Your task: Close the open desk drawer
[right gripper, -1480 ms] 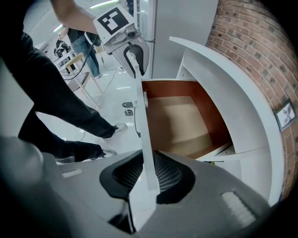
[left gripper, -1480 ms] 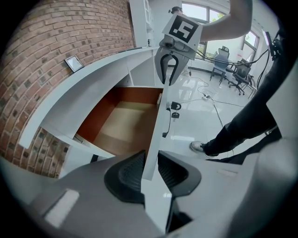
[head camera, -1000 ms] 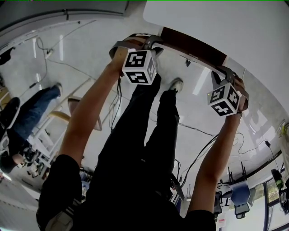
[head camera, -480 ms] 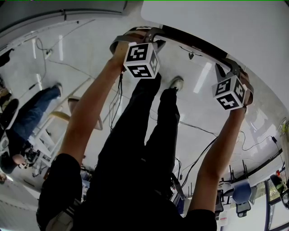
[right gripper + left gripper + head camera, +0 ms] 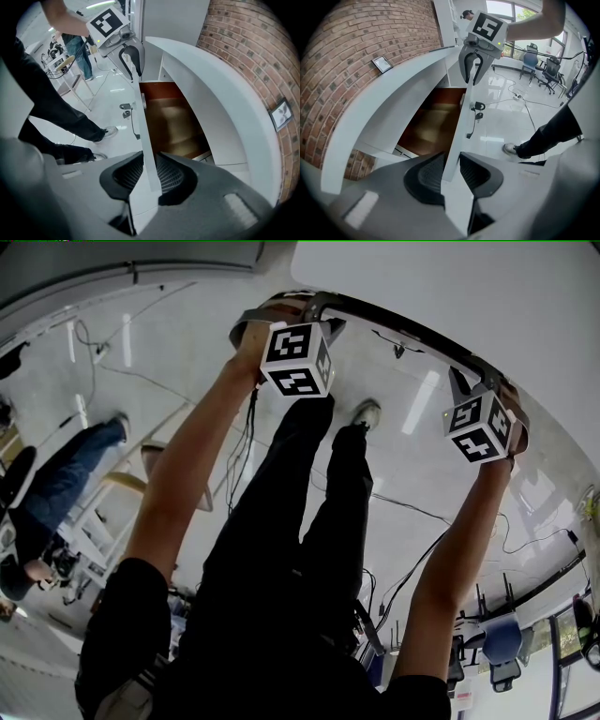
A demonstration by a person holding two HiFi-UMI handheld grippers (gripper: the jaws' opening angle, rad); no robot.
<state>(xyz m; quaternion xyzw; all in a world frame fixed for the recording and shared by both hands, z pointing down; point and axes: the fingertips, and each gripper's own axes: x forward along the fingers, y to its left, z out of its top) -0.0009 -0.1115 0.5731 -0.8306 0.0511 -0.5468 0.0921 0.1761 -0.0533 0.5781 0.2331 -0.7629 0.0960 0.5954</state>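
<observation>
The white drawer front [image 5: 461, 126] stands edge-on between my left gripper's [image 5: 449, 171] pads, which lie against both of its faces. My right gripper [image 5: 151, 176] holds the same front [image 5: 146, 136] further along; its jaws have just been opening a little, with the panel still between the pads. The brown drawer inside [image 5: 171, 122] shows beyond, under the white desk top [image 5: 379, 103]. A key [image 5: 476, 110] hangs from the front. In the head view only a thin dark line [image 5: 403, 329] shows at the desk edge between the left gripper [image 5: 314, 310] and the right gripper [image 5: 464, 381].
A brick wall [image 5: 356, 51] with a small framed picture [image 5: 382, 64] runs behind the desk. Cables [image 5: 422, 512] trail over the glossy floor by the person's feet [image 5: 366, 413]. Another person sits at the left [image 5: 56, 484]; office chairs [image 5: 497, 643] stand at the lower right.
The brown strip of open drawer seen in the head view has shrunk to a thin dark line. Both grippers have moved toward the desk with the drawer front.
</observation>
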